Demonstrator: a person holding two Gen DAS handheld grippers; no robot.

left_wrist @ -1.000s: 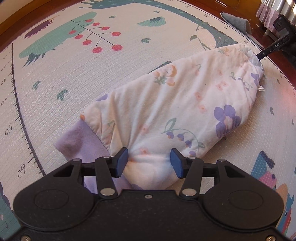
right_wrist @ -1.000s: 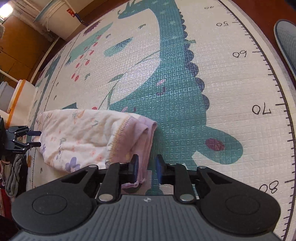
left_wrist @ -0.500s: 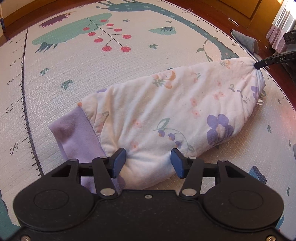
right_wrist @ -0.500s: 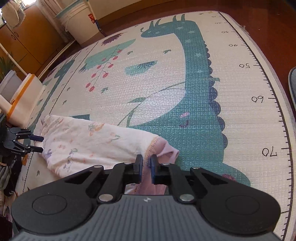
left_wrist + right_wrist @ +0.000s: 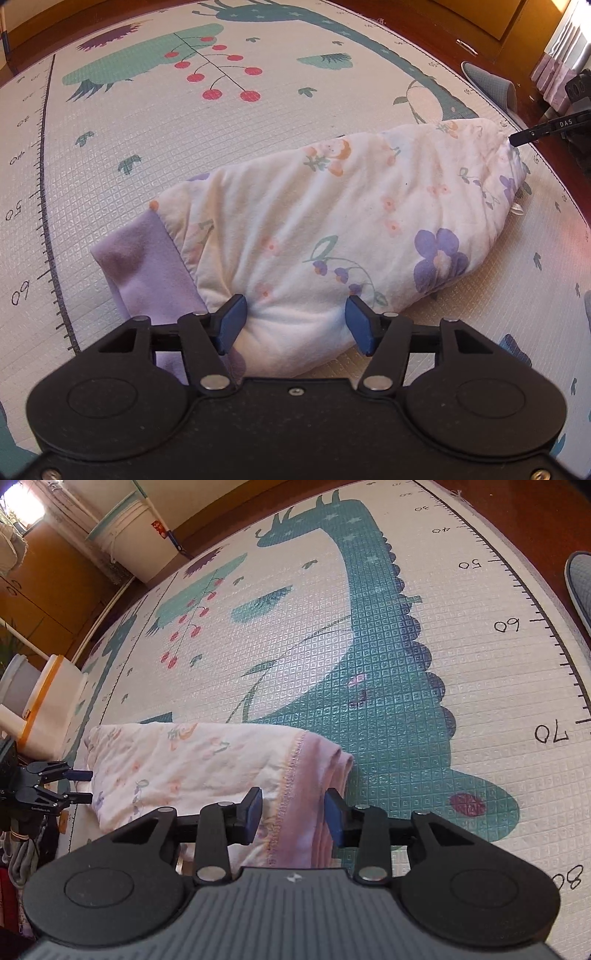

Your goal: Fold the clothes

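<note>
A white floral garment (image 5: 332,221) with a lilac cuff (image 5: 144,258) lies folded into a long bundle on the play mat (image 5: 147,147). My left gripper (image 5: 295,322) is open at its near end, and the bulging cloth edge sits between the blue pads without being pinched. At the far end, a black finger (image 5: 546,128) of my right gripper touches the cloth. In the right wrist view the garment (image 5: 184,760) runs off to the left. My right gripper (image 5: 294,814) is open, straddling the lilac hem (image 5: 317,775). The left gripper (image 5: 88,785) shows at the far left, also open.
The dinosaur-print mat (image 5: 369,664) has ruler marks along its edge. A grey slipper (image 5: 487,85) lies on the wooden floor beside it. A white bucket (image 5: 129,542) and an orange-rimmed bin (image 5: 51,698) stand past the mat. A heap of clothes (image 5: 22,849) lies at the left.
My right gripper, nearly shut on the lilac hem half a second ago, has opened wide. The left gripper stays open at the near end with little movement.
</note>
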